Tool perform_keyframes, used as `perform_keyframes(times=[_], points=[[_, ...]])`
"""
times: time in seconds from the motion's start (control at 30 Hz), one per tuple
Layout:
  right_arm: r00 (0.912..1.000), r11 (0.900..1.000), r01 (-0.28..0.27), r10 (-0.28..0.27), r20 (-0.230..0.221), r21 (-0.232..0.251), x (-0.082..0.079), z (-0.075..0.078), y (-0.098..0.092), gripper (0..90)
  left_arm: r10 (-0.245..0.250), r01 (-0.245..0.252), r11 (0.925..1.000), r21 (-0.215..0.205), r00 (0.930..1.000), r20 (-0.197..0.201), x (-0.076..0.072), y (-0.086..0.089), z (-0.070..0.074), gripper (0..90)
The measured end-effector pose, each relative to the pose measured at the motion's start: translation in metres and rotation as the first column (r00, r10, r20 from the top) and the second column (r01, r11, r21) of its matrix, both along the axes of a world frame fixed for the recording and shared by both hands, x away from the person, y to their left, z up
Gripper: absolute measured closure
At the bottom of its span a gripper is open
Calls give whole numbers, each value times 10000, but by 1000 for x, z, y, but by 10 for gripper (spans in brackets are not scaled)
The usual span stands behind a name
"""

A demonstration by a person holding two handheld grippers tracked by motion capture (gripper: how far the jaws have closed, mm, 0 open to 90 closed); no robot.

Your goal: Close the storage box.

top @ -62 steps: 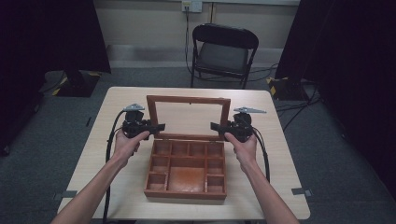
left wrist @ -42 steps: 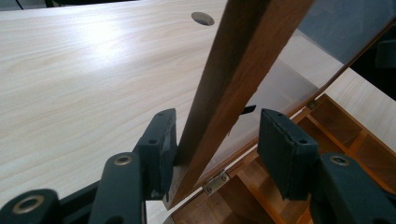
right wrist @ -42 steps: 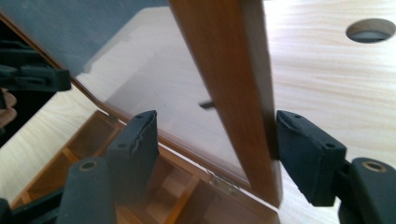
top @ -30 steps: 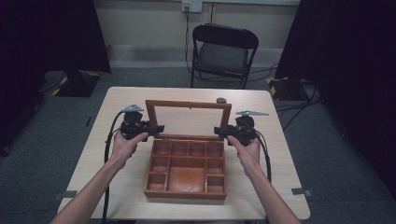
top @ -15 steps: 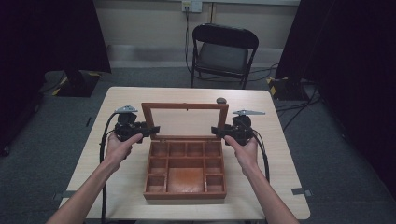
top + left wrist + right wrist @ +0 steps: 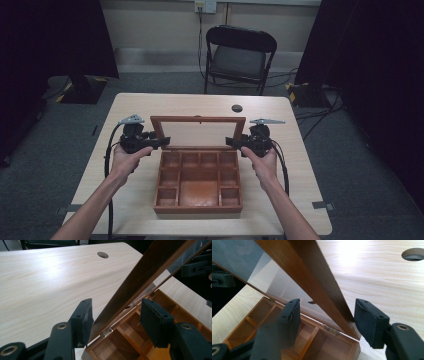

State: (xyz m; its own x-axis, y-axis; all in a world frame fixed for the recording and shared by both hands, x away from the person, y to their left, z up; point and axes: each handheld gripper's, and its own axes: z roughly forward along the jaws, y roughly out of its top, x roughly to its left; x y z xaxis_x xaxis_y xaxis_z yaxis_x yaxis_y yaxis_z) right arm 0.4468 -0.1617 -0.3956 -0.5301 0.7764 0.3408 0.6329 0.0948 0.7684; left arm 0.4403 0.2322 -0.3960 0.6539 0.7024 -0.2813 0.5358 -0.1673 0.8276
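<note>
lid point(image 6: 198, 134) tipped further back than a second before | both grippers, left point(image 6: 161, 142) and right point(image 6: 231, 142), wide open straddling side rails, gripping nothing | box point(image 6: 198, 181) likely fully opened

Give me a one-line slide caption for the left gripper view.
Open left gripper straddling the side rail of a wooden box's raised glass lid, above empty compartments.
</note>
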Motion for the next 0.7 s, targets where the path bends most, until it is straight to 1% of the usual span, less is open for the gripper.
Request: perform_keyframes(times=[0.07,0.13,0.2,0.23,0.27,0.3,0.4,0.47,0.5,0.6,0.7], points=[[10000,10000,44,-44,4,50,-1,1,0,377,-28,28,10000,-43,10000,10,-1,1,1,435],[10000,10000,24,-24,20,52,-2,2,-1,371,41,-40,10000,-72,9999,102,-1,2,0,430],[10000,10000,28,-29,28,47,-2,2,-1,356,53,-52,9999,-98,10000,76,-1,2,-1,417],[10000,10000,43,-43,20,41,-3,2,-2,348,46,-46,10000,6,10000,60,-1,2,-1,404],[10000,10000,18,-18,53,50,-4,2,-2,344,46,-46,10000,6,10000,60,-1,2,-1,394],[10000,10000,11,-11,36,44,-4,2,-3,337,7,-7,9999,-112,10000,43,-2,1,-2,389],[10000,10000,4,-4,-10,34,-5,2,-4,319,-26,26,10000,19,10000,51,-4,-1,-2,383],[10000,10000,-37,37,-28,21,-6,2,-4,311,-47,47,10000,-41,10000,46,-4,-2,-2,384],[10000,10000,-44,44,-90,73,-6,2,-5,299,-148,148,9998,-136,9999,-7,-4,-2,-2,392],[9997,9998,-99,102,-209,149,-7,1,-5,284,-342,342,9993,-141,9994,-26,-6,-3,-2,420],[9997,9999,-112,114,-197,122,-10,0,-7,284,-372,371,9993,-102,9993,-58,-8,-4,-1,417]])
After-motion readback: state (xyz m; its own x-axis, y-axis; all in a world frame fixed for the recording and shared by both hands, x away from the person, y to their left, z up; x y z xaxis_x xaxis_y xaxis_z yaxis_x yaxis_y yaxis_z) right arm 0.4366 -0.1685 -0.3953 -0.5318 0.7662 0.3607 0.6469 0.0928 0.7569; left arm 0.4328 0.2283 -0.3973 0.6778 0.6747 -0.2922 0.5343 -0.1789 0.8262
